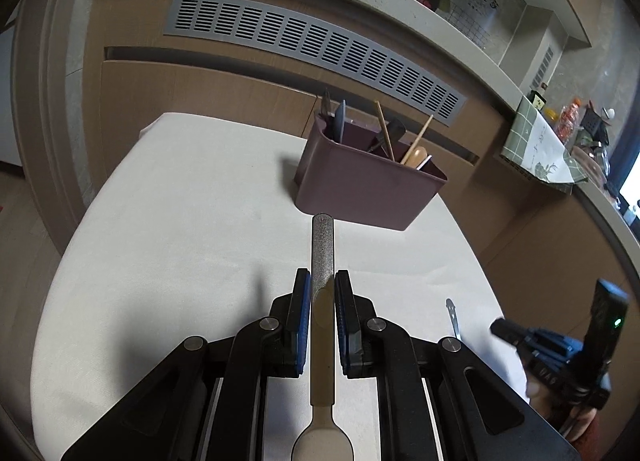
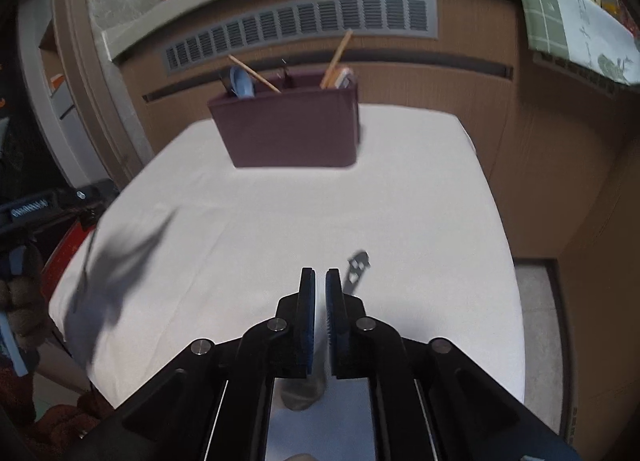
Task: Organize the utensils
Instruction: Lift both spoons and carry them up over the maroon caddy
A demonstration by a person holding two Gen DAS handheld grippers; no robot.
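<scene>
My left gripper (image 1: 322, 275) is shut on a spoon (image 1: 323, 245) above the white-clothed table (image 1: 180, 221). The spoon's speckled grey handle end points at the dark purple utensil caddy (image 1: 360, 181), and its tan bowl sits near the camera. The caddy (image 2: 288, 129) holds chopsticks and several other utensils. My right gripper (image 2: 320, 273) hovers low over the cloth with its jaws a narrow gap apart and nothing pinched between the pads. A perforated metal utensil (image 2: 356, 269) lies on the cloth and runs under the right finger; it shows as the metal utensil (image 1: 452, 315) in the left wrist view.
A brown cabinet front with a long grey vent grille (image 1: 312, 49) rises right behind the table's far edge. A countertop (image 1: 540, 141) crowded with kitchen items runs along the right. A person's hand (image 2: 16, 301) and blurred gripper parts sit at the table's left edge.
</scene>
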